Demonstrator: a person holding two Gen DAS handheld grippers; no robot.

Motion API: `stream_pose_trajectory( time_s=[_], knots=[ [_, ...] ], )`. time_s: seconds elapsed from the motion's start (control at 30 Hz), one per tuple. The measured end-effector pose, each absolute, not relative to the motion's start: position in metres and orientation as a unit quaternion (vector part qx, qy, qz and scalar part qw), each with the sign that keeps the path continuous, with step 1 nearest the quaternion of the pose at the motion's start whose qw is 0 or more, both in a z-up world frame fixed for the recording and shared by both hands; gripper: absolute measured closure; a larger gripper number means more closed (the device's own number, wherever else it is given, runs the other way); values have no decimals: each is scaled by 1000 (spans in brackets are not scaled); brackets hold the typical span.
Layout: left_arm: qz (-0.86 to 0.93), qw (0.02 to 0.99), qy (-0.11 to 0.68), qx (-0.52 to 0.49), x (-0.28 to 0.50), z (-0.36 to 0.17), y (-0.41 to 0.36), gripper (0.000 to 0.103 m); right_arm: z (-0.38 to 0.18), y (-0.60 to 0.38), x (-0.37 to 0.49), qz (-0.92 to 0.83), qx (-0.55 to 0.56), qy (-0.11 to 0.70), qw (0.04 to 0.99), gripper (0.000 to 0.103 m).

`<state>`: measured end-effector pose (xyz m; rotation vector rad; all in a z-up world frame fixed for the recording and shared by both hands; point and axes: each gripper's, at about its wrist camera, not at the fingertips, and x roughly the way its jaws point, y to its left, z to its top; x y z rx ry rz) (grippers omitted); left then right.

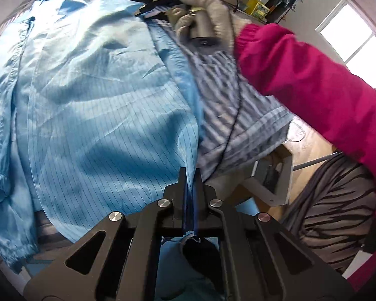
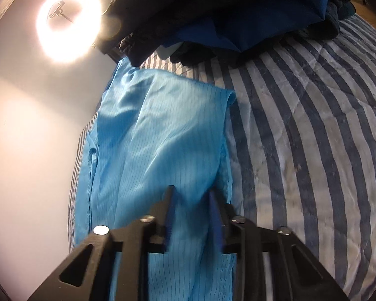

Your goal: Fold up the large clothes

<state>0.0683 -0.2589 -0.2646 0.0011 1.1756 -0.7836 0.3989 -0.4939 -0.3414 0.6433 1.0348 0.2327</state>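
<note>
A striped bed (image 2: 313, 130) fills the right half of the right wrist view and shows as a band down the middle of the left wrist view. On it lies the blue garment (image 1: 87, 95), thin shiny cloth with fine dark lines, spread over the left and centre of the left wrist view and running as a long strip from lower centre to upper centre in the right wrist view. A heap of dark clothes (image 2: 225, 12) sits along the top of the right wrist view, its edge over the garment's far end. A pink sleeve (image 1: 313, 82) crosses the right side of the left wrist view, ending in a gloved hand (image 1: 205, 12) at the upper centre. That hand holds the right claw (image 2: 191, 195), whose fingers stand partly apart with a bunch of the garment between them; whether the pads press it I cannot tell. The left claw (image 1: 191, 175), at lower centre, is fully closed on the garment's edge.
</note>
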Motion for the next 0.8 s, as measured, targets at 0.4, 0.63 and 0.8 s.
stream_pose_trajectory(
  time_s=[0.4,0.63,0.8],
  knots=[
    [-395,739,545,-29,70,-267,-266,103,-341,-516,401,113,307,476,816,78],
    [-407,741,534,-23,74,-262,-273,103,-324,-499,400,51,192,478,856,103],
    [-397,738,546,7,70,-270,-275,98,-325,-502,395,61,209,489,845,85]
  ],
)
